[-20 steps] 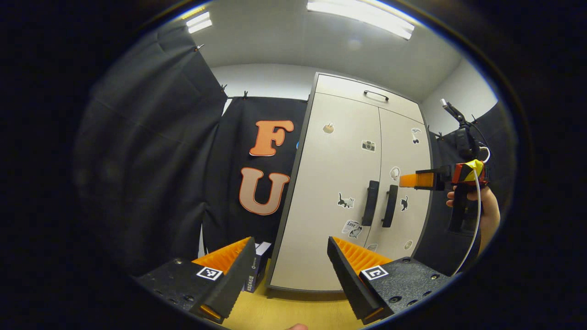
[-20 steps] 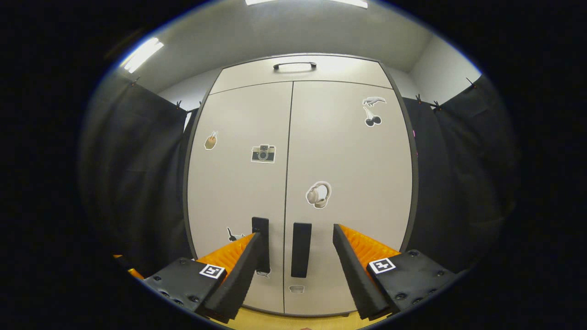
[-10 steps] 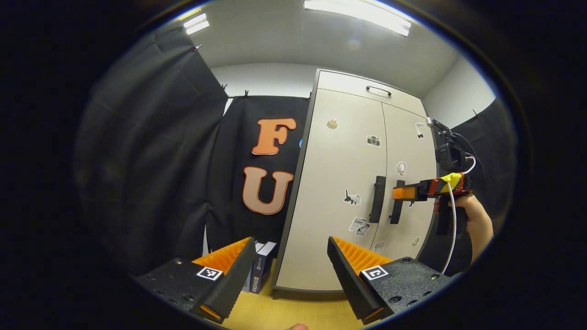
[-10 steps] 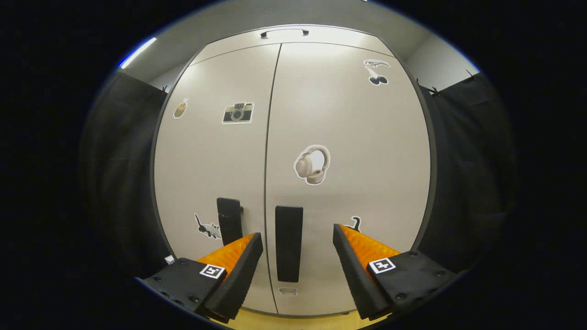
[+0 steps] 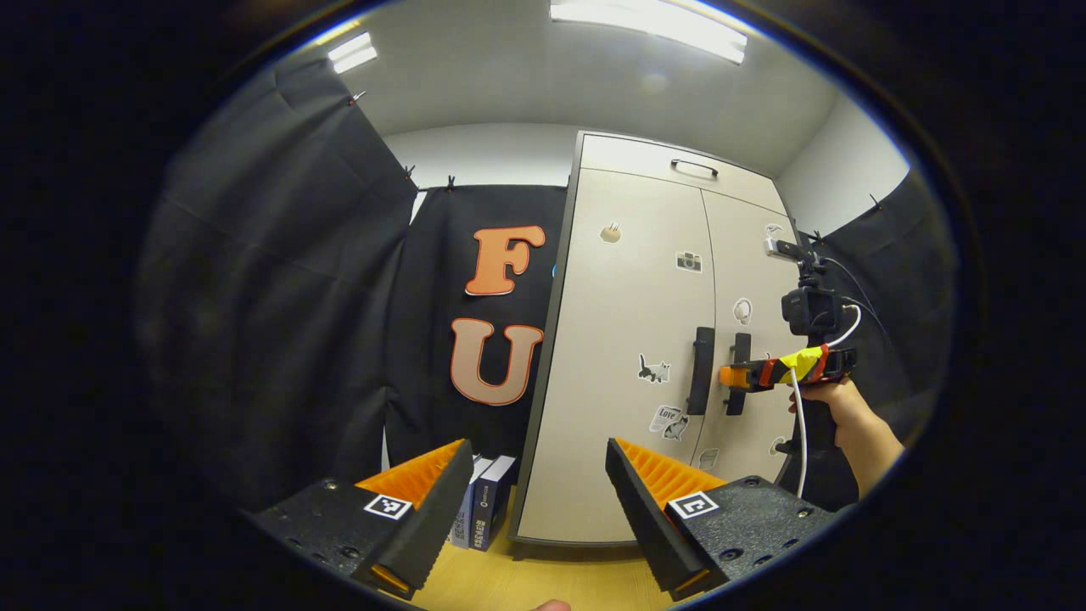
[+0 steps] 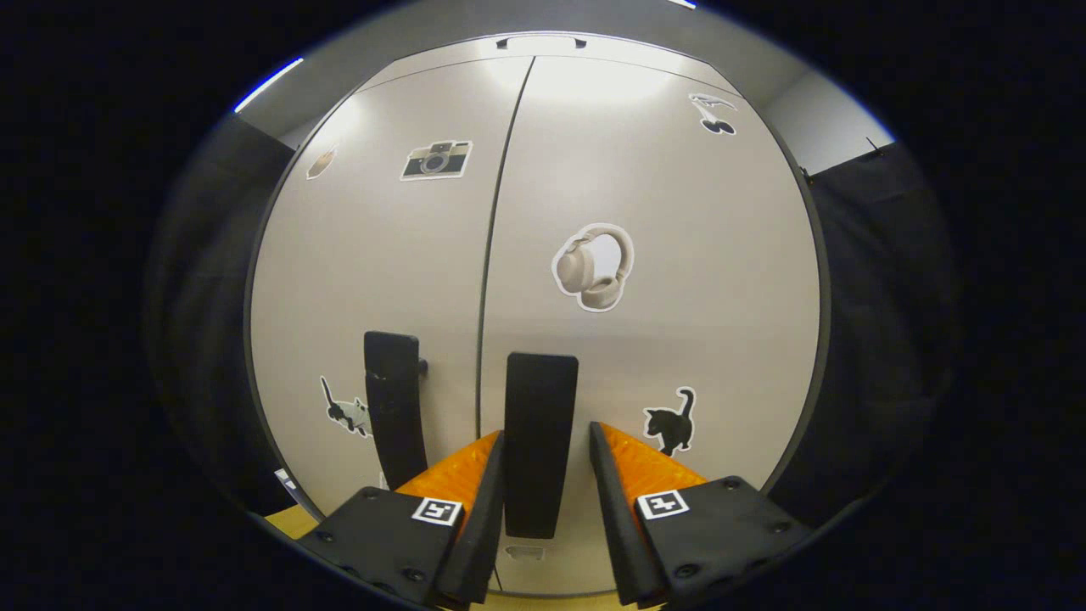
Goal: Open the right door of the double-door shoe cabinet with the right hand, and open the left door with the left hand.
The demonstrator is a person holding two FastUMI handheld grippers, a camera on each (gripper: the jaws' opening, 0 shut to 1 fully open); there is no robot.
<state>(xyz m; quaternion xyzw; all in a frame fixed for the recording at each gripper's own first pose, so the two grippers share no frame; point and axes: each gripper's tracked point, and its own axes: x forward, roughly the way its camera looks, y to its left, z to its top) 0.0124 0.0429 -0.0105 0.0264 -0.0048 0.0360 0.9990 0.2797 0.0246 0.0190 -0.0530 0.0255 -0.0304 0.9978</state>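
Observation:
The pale double-door shoe cabinet (image 5: 624, 280) stands shut, with stickers on both doors. In the right gripper view the black handle of the right door (image 6: 540, 407) stands upright between the fingers of my right gripper (image 6: 545, 428). The fingers have narrowed close around it, and a thin gap still shows on its right side. The left door's handle (image 6: 393, 407) is just to the left. In the left gripper view my left gripper (image 5: 536, 443) is open and empty, well back from the cabinet. Farther off, the right gripper (image 5: 728, 376) sits at the right handle (image 5: 740, 361), beside the left handle (image 5: 701, 370).
A top drawer with a dark handle (image 5: 694, 166) sits above the doors. Some dark books (image 5: 484, 509) stand on the wooden floor (image 5: 526, 585) left of the cabinet. A hand (image 5: 836, 407) holds the right gripper, with a white cable hanging from it.
My right gripper has moved in onto the right door's handle and its fingers have narrowed around it. The left gripper has stayed open and barely moved.

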